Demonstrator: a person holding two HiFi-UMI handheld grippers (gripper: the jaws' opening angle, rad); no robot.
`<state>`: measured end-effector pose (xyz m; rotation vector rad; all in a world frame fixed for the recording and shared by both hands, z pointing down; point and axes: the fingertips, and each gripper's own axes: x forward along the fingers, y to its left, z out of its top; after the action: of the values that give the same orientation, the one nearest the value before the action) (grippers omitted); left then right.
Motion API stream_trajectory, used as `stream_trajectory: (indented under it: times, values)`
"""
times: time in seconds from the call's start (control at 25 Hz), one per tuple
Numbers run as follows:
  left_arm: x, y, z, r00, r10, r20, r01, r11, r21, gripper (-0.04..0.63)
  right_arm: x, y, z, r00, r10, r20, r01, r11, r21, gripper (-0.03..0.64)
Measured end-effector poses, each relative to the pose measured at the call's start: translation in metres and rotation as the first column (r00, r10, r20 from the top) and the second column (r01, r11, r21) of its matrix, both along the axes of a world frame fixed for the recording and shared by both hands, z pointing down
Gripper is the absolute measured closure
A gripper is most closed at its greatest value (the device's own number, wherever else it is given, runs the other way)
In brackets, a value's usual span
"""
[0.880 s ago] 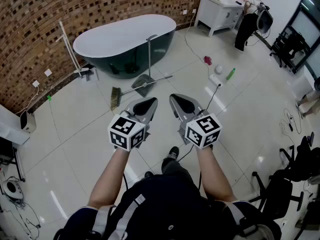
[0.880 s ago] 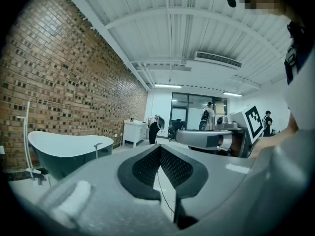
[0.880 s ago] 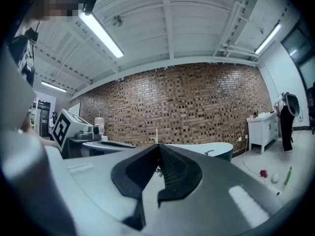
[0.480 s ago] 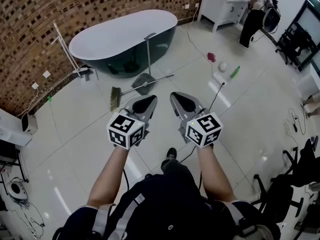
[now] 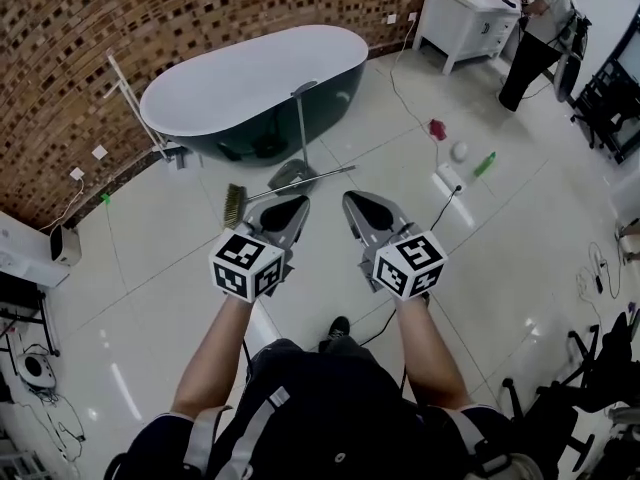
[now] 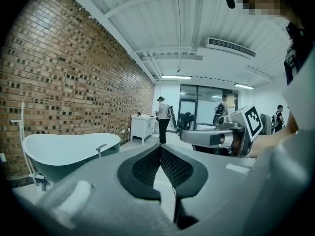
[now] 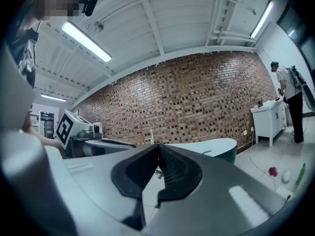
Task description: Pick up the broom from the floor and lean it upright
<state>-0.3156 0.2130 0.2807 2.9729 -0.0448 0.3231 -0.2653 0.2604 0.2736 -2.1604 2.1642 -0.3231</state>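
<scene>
Head view: at 11 o'clock the bathtub (image 5: 335, 90) shows only its smooth white inside; a dustpan (image 5: 290, 175) stands before it. The broom (image 5: 234, 206) lies on the floor at 12 o'clock, just beyond the left tool (image 5: 284, 213) and right tool (image 5: 368, 211), both pressed together on nothing.

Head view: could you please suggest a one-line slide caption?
Left gripper and right gripper, both shut and empty, held out toward the broom lying on the floor by the bathtub.
</scene>
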Motion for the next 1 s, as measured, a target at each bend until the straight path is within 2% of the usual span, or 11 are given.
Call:
stream_trajectory:
  times: [0.2, 0.4, 0.68, 1.0]
  values:
    - [0.018, -0.021, 0.012, 1.000, 0.001, 0.027, -0.001, 1.000, -0.013, 0.594, 0.024, -0.024, 0.006, 1.000, 0.005, 0.018, -0.005, 1.000, -0.011, 0.614]
    - [0.046, -0.059, 0.025, 0.999, 0.037, 0.021, -0.036, 0.999, -0.038, 0.594, 0.046, -0.061, 0.019, 0.999, 0.027, 0.016, -0.027, 0.999, -0.048, 0.614]
    - [0.106, -0.121, 0.044, 0.989, 0.148, 0.012, -0.148, 0.988, -0.038, 0.594, 0.097, -0.122, 0.029, 0.991, 0.131, -0.009, -0.131, 0.985, -0.108, 0.614]
    - [0.162, -0.178, 0.059, 0.962, 0.271, 0.008, -0.270, 0.959, -0.082, 0.594, 0.145, -0.172, 0.033, 0.965, 0.263, -0.018, -0.263, 0.955, -0.138, 0.614]
